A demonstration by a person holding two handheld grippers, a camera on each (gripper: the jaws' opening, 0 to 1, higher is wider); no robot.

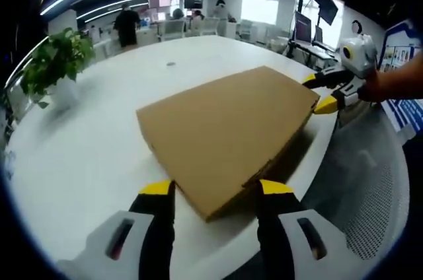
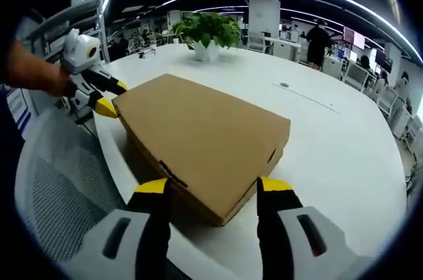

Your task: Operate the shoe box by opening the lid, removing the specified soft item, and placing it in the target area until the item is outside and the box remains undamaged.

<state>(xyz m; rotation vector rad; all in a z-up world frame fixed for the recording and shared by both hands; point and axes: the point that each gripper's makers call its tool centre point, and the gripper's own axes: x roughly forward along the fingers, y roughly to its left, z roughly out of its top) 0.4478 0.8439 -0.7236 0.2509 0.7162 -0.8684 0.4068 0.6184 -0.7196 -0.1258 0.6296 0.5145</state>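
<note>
The closed lid of your shoe box (image 1: 228, 131) hides whatever lies inside, so you cannot tell the soft item's shape or place. In the left gripper view the box covers the lower fingertip (image 1: 326, 104) of your right gripper (image 1: 318, 92). The people (image 1: 125, 24) behind the table (image 1: 86, 154) are too small to make out.

Matt brown cardboard shoe box (image 1: 228, 128) on a smooth, glossy white table (image 1: 99, 148).
</note>
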